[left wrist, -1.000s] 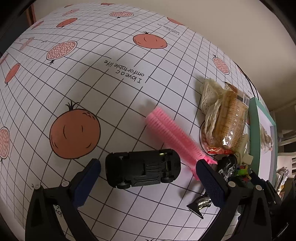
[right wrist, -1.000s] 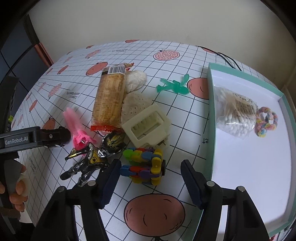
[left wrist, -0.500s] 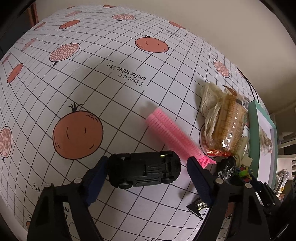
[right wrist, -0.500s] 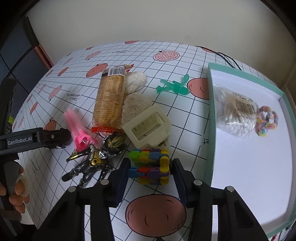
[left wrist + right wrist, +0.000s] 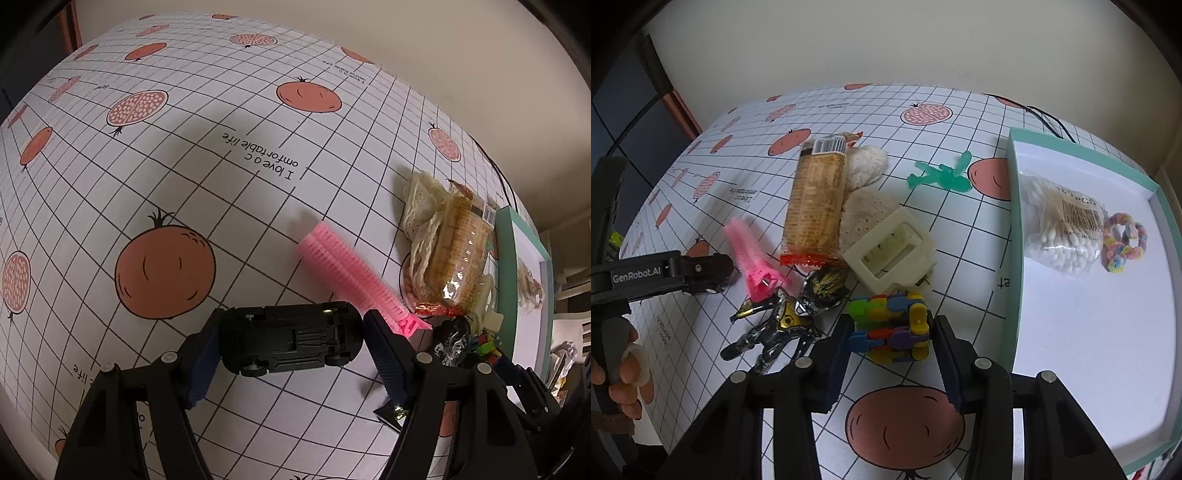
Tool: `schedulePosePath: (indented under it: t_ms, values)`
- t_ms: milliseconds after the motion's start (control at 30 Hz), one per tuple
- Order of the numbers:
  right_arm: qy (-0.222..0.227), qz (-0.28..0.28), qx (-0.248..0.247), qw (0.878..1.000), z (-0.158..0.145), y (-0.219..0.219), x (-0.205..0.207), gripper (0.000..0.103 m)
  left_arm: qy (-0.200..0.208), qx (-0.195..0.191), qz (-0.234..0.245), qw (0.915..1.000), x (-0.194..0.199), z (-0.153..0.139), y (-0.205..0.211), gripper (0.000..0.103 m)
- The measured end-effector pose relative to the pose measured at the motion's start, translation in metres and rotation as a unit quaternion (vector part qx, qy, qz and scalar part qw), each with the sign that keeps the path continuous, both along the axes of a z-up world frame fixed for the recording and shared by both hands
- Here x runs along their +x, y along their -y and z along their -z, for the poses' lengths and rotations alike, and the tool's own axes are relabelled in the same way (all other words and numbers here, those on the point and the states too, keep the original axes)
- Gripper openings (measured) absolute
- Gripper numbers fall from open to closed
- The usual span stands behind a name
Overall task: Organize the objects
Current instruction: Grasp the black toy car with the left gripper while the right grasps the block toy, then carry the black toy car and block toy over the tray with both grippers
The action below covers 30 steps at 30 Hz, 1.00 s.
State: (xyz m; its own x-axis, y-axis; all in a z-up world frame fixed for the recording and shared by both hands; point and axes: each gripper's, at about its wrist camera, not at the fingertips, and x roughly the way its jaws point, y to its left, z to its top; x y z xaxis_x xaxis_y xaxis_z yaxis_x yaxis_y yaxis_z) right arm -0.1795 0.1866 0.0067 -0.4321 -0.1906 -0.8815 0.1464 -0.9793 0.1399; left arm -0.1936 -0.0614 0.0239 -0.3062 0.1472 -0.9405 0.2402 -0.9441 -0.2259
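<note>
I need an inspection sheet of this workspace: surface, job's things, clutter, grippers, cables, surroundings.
Surface: tablecloth with grid and fruit print.
Job's things: black toy car; multicoloured block toy; teal tray holding cotton swabs and a hair tie.
Clutter: pink hair roller, snack pack, figurine, green toy.
Grippers: left gripper shut on the car; right gripper shut on the block toy.
Cables: black cable behind the tray.
Surroundings: plain wall.

Matt black plastic toy car (image 5: 291, 338); ridged pink plastic hair clip (image 5: 347, 275); glossy chrome-and-gold action figure (image 5: 779, 321); crinkly clear snack wrapper (image 5: 816, 203); smooth printed cloth on the worktop (image 5: 184, 155); bright plastic block toy (image 5: 890, 326).
</note>
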Motion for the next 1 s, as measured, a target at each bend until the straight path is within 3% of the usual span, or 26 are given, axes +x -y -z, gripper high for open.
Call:
schedulePosePath:
  t_ms: [433,767,1000]
  values:
    - [-0.019,-0.009,-0.013,1.0,-0.015,0.0,0.006,0.045,-0.016,0.021,-0.016,0.9995,0.003,-0.015,0.008,0.075]
    - [-0.072,-0.007,-0.022,0.997,-0.058,-0.01,0.015,0.045,-0.09,0.025,-0.017,0.9955,0.018,-0.066,0.008,0.075]
    - [-0.089,0.012,-0.013,0.996,-0.07,-0.03,0.015,0.045,-0.122,0.028,0.006,0.9921,0.016,-0.084,-0.017,0.075]
